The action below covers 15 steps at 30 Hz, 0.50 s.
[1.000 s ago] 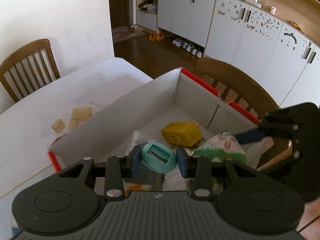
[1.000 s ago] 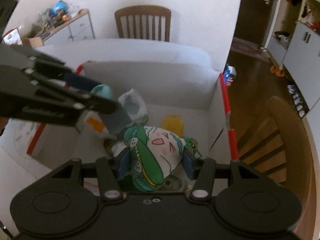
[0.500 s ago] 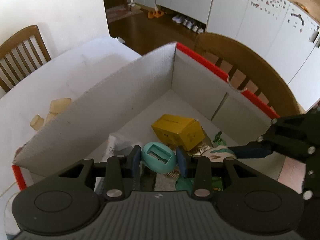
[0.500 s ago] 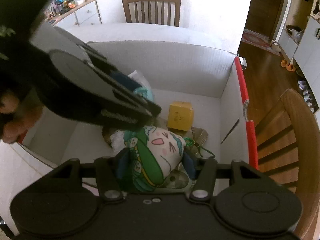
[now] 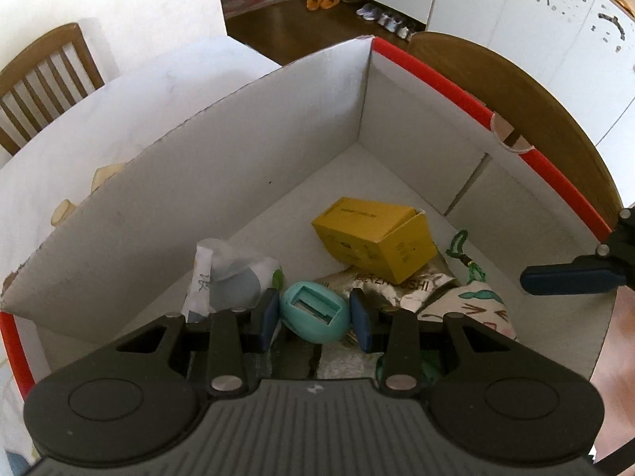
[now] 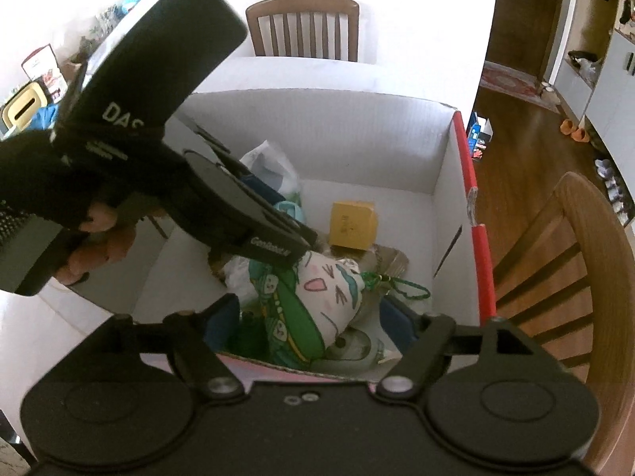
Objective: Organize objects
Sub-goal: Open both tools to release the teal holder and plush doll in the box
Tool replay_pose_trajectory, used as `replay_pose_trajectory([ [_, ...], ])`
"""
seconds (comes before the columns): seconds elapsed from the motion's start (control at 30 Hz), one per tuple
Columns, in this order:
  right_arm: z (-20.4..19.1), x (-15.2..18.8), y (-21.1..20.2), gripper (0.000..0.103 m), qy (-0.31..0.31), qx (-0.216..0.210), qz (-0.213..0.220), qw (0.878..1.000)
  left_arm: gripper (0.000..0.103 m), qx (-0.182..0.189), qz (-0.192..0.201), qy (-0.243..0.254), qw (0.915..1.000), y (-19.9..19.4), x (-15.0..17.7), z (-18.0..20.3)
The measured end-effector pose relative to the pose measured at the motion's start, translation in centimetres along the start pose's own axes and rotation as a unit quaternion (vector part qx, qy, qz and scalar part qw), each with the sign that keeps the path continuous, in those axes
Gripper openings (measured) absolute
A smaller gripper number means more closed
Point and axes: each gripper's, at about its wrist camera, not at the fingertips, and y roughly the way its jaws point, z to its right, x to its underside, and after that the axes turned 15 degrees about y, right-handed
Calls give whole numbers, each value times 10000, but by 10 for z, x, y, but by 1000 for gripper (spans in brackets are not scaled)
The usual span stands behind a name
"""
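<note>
A white cardboard box (image 5: 238, 166) with red edges stands on the table; it also shows in the right wrist view (image 6: 357, 139). My left gripper (image 5: 315, 315) is shut on a teal egg-shaped object (image 5: 315, 313) low inside the box. My right gripper (image 6: 309, 317) is open at the box's near wall, its fingers apart on either side of a white and green cat-face pouch (image 6: 317, 297) that lies in the box; the pouch also shows in the left wrist view (image 5: 476, 309). A yellow carton (image 5: 373, 238) lies on the box floor.
A white plastic packet (image 5: 226, 277) and a crumpled printed bag (image 5: 397, 285) lie in the box. Pale yellow pieces (image 5: 107, 174) sit on the table behind the box wall. Wooden chairs (image 5: 43, 79) (image 6: 555, 277) stand around the table.
My right gripper has opened and let go of the cat-face pouch, which now rests in the box. My left gripper has moved down into the box with the teal object.
</note>
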Motion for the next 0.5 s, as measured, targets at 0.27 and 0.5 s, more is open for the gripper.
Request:
replay_pose_trajectory([
  [0.27,3,-1,-7,79,54,-81,72,9999,68,52,268,-295,9992,-14,5,-6],
  [0.5,-2,1,-22,79,111,-170,163,9997,68,18,567,-382,9977,-39,18,-11],
])
